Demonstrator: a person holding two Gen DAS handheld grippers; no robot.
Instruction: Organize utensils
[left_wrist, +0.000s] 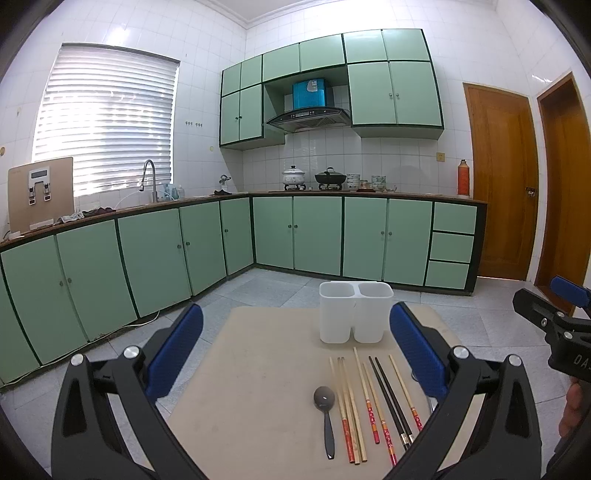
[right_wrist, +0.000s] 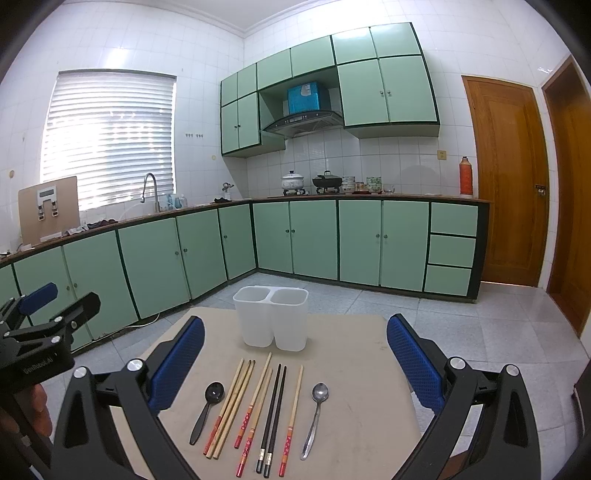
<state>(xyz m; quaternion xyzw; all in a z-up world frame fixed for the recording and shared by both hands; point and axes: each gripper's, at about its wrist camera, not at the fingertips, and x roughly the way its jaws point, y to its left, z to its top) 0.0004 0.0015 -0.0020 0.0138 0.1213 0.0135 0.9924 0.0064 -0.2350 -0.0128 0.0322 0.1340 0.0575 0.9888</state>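
On the beige surface (right_wrist: 351, 406) nothing is sorted yet: the white two-compartment holder (right_wrist: 271, 317) looks empty, chopsticks (right_wrist: 258, 406) and both spoons (right_wrist: 207, 410) lie in front. Left gripper (left_wrist: 295, 350) and right gripper (right_wrist: 295, 354) hover, fingers apart, holding nothing.

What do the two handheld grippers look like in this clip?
Both are alike: a black plastic frame with triangular cut-outs, silver round bolts at the pivots, and two fingers faced with textured blue pads. The left gripper and the right gripper each show this. White lettering is printed on the black body of each, only partly readable. No cables or sleeves are visible.
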